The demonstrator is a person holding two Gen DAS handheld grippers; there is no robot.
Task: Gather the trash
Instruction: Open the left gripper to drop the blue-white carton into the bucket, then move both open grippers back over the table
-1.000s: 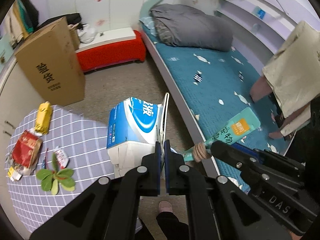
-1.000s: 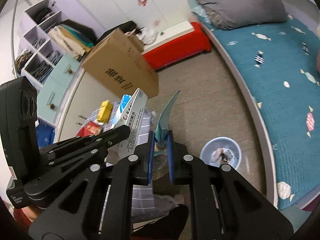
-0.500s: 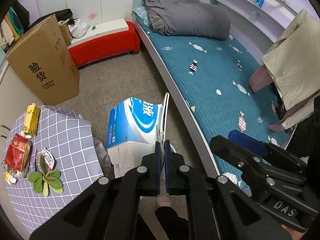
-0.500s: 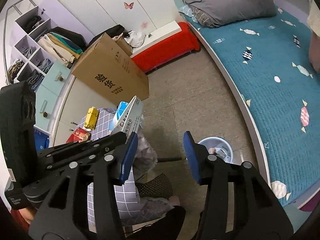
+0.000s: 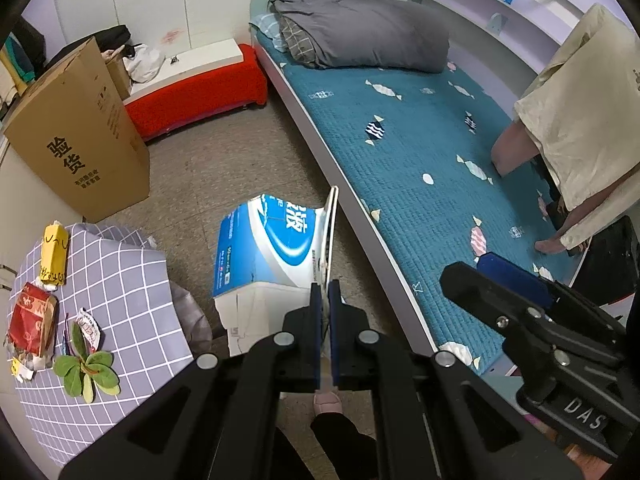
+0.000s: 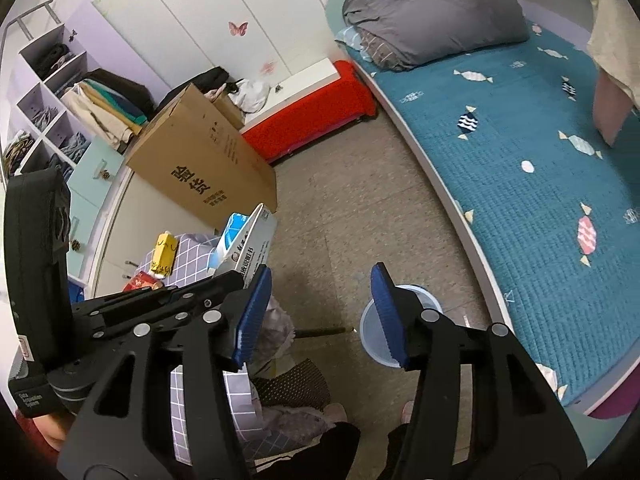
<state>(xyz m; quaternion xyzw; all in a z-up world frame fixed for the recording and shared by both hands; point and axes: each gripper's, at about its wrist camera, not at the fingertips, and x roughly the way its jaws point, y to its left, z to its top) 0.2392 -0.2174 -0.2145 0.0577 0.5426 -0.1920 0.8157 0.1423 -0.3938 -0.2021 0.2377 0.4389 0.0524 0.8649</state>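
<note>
**Dropping done: right gripper lets go over the bin, box still to go**

Opening wide now, the right gripper (image 6: 318, 314) has nothing between its blue pads; the teal tube it pinched a second ago is gone from both views, and the jaws are still spreading. That release comes right above the pale round bin (image 6: 430, 300) on the floor, so one piece of trash looks delivered, though the tube itself cannot be seen inside. Over to the left gripper (image 5: 325, 308): clamped tight on the thin flap of the blue-and-white carton (image 5: 272, 248), which hangs just ahead of its fingertips, above the floor between the bed (image 5: 420, 168) and the checked surface (image 5: 120, 292). More litter waits far left on that surface, well apart from both grippers: yellow packet (image 5: 54, 254), red wrapper (image 5: 30, 318), green leaves (image 5: 86, 372).
</note>
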